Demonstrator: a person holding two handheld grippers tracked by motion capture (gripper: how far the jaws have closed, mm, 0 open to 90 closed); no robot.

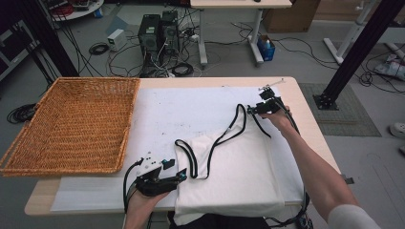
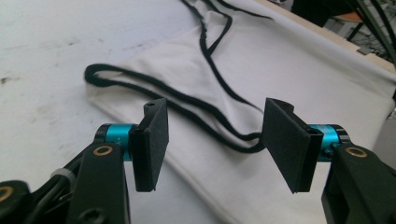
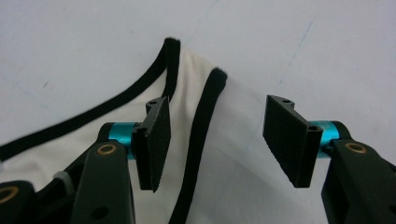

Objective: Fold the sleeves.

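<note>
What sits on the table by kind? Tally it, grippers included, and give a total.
White tank top with black trim: 1
Wicker basket: 1
White cloth cover on the table: 1
Hand-held grippers: 2, left hand-held gripper and right hand-held gripper, both open
Total: 5

The counter [image 1: 305,102] has a light wood top, largely covered by a white sheet [image 1: 167,114]. A woven wicker basket [image 1: 71,124] rests at its left end, overhanging the edge. The floor [image 1: 296,57] beyond is grey. Two dark computer towers [image 1: 159,31] stand on the floor behind the counter, surrounded by loose black cables [image 1: 181,69]. A small white box [image 1: 116,39] sits to their left. A second table with white legs [image 1: 229,38] stands further back, with a blue container [image 1: 266,48] at its foot. Black frame posts [image 1: 358,52] rise at right and left. A grey mat [image 1: 341,112] lies beside the right post.
</note>
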